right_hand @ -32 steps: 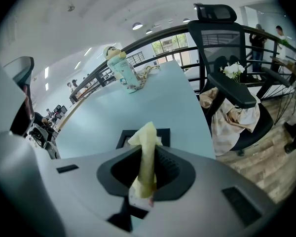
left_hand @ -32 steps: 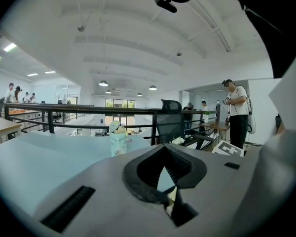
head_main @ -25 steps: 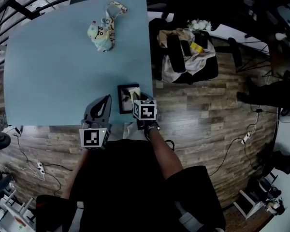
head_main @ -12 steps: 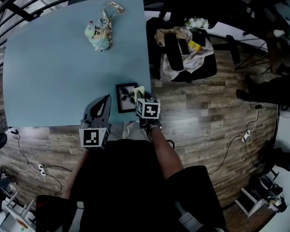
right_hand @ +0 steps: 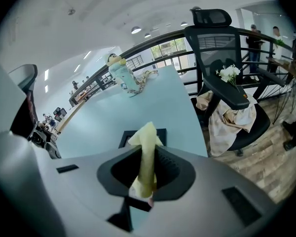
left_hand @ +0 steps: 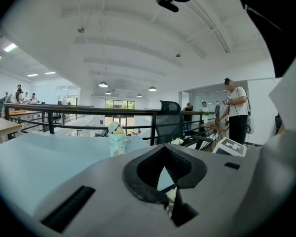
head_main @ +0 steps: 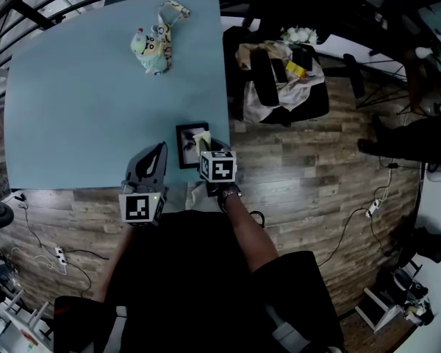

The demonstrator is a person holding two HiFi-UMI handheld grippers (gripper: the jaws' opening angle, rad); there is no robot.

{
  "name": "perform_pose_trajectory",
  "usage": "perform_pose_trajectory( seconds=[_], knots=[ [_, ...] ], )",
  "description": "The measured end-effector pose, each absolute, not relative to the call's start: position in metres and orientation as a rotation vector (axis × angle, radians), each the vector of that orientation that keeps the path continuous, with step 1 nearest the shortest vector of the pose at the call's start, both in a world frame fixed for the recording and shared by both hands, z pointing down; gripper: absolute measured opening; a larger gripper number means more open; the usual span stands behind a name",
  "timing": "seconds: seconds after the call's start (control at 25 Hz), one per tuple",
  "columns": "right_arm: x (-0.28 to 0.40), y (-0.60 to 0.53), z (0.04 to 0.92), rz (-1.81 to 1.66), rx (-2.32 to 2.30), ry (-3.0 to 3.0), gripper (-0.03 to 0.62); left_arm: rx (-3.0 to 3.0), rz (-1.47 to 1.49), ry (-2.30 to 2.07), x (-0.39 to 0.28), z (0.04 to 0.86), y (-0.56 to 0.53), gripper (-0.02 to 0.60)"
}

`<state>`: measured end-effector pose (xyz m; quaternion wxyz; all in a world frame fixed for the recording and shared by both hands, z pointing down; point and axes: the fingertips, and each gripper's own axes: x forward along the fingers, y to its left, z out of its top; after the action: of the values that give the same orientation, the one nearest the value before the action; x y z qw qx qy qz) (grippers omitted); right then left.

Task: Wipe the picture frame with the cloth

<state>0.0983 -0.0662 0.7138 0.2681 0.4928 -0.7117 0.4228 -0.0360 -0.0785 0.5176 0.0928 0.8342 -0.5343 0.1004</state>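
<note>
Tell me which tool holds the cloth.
The right tool: its jaws pinch the yellow cloth; the left tool is shut and empty.

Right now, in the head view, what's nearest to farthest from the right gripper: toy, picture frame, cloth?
1. The cloth, pinched by the right gripper.
2. The picture frame, just ahead, lying by the near edge of the table.
3. The toy, far across the table, to the left.
</note>
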Motion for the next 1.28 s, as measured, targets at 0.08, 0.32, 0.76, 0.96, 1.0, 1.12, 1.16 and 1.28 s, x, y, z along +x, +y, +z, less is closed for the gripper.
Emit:
perform_pose_trajectory(
  seconds=[0.08, 0.32, 0.76, 0.96, 1.0, 1.12, 1.16, 1.28],
  knots=[
    [0.088, -0.064, 0.714, 1.134, 1.299, -1.935, 0.058, 2.481, 0.288, -1.600, -0.039, 0.517, -0.077, -0.003],
    [0.062, -0.058, 0.712, 1.100, 1.213, -1.973, 0.058, 2.420, 0.280, -1.649, -0.049, 0.508, -0.073, -0.003],
    [0.023, -0.050, 0.719, 1.068, 1.089, -2.007, 0.058, 2.333, 0.280, -1.753, -0.081, 0.509, -0.057, -0.003],
    [0.009, -0.046, 0.725, 1.051, 1.039, -2.014, 0.058, 2.304, 0.284, -1.793, -0.093, 0.512, -0.051, -0.003],
    [0.008, -0.045, 0.726, 1.049, 1.032, -2.014, 0.058, 2.299, 0.287, -1.798, -0.095, 0.512, -0.050, -0.003],
    [0.006, -0.044, 0.728, 1.047, 1.025, -2.011, 0.058, 2.290, 0.289, -1.809, -0.099, 0.513, -0.047, -0.003],
    [0.006, -0.043, 0.729, 1.048, 1.025, -2.009, 0.058, 2.289, 0.291, -1.811, -0.099, 0.512, -0.047, -0.003],
    [0.008, -0.043, 0.728, 1.052, 1.030, -2.004, 0.058, 2.306, 0.300, -1.824, -0.101, 0.510, -0.048, -0.003]
  ],
)
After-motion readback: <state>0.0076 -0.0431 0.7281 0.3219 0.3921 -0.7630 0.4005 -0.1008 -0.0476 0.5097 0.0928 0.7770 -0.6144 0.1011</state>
